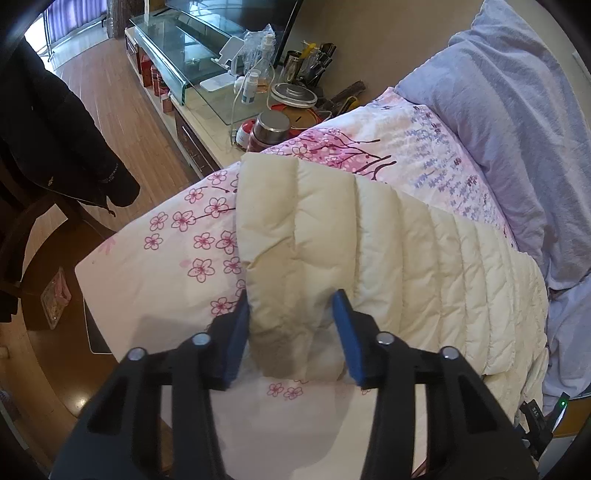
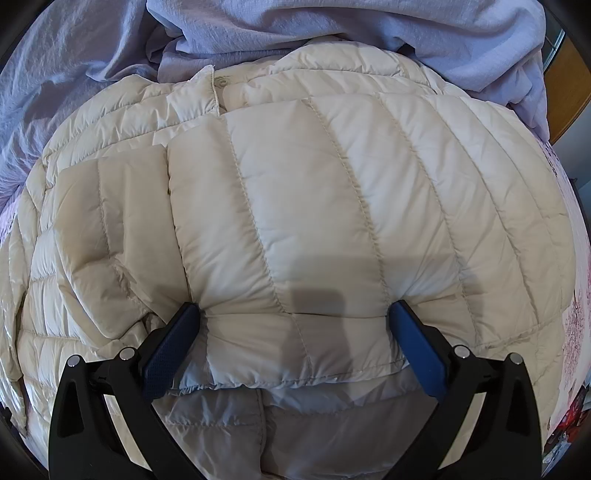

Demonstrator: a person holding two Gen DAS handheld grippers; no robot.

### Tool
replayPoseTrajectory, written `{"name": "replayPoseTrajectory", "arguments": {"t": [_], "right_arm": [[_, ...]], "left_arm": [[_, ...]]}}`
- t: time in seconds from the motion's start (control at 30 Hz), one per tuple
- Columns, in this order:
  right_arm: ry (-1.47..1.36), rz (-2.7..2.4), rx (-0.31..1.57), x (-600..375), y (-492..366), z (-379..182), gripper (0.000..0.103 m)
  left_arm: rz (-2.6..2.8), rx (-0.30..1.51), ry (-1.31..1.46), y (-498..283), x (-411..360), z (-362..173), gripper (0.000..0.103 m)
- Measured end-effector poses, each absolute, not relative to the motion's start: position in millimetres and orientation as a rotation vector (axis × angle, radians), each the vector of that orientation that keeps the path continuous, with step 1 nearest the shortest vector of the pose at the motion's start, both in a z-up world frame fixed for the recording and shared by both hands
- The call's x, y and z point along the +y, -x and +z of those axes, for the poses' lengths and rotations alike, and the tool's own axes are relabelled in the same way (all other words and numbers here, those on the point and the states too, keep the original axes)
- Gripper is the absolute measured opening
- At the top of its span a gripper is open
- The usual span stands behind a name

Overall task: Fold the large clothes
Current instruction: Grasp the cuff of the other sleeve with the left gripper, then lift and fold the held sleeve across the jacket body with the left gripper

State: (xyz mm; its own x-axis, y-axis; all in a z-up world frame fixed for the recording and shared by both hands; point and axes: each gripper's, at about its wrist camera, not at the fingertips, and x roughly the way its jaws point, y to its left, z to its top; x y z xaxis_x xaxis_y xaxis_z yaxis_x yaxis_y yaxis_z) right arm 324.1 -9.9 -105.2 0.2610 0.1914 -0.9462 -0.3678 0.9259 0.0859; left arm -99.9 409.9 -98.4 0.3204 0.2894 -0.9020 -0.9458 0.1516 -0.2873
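Observation:
A cream quilted down jacket [image 1: 399,240] lies spread on a bed with a pink-blossom sheet [image 1: 177,258]. In the left wrist view my left gripper [image 1: 291,314] points down at the jacket's near corner. A bunched fold of that corner fills the gap, and both blue pads [image 1: 347,332] press on it. In the right wrist view the jacket [image 2: 314,177] fills the frame, with a folded-over panel on top. My right gripper [image 2: 295,317] stands wide around that panel's near edge. The cloth puckers where each blue pad [image 2: 417,343] bears on it.
A lavender blanket [image 1: 509,122] is heaped along the bed's far side, also behind the jacket [image 2: 332,33]. Left of the bed stands a low cabinet [image 1: 207,122] crowded with jars, bottles and a glass stand. A dark coat [image 1: 55,140] hangs over the wooden floor [image 1: 110,92].

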Motion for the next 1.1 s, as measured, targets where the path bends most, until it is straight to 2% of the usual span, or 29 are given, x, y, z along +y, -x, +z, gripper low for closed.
{"name": "replayPoseTrajectory", "arguments": {"t": [0.1, 0.17, 0.27, 0.33, 1.1], "right_arm": [[0.164, 0.382, 1.252, -10.0, -324.6, -105.2, 0.102], [0.164, 0.383, 1.252, -10.1, -325.0, -105.1, 0.102], [0.164, 0.383, 1.253, -9.9, -324.8, -105.1, 0.102], [0.164, 0.383, 1.254, -9.8, -324.2, -105.1, 0.102], [0.171, 0.395, 1.250, -10.7, -322.7, -104.6, 0.102]], "left_arm": [[1.049, 0.807, 1.032, 97.6, 410.1, -99.1, 0.031], [1.049, 0.803, 1.035, 96.9, 410.5, -99.8, 0.019], [1.050, 0.790, 1.041, 95.9, 410.4, -99.9, 0.009], [1.049, 0.785, 1.034, 94.5, 410.4, -98.0, 0.006], [0.921, 0.678, 0.899, 44.4, 399.5, -28.0, 0.003]]}}
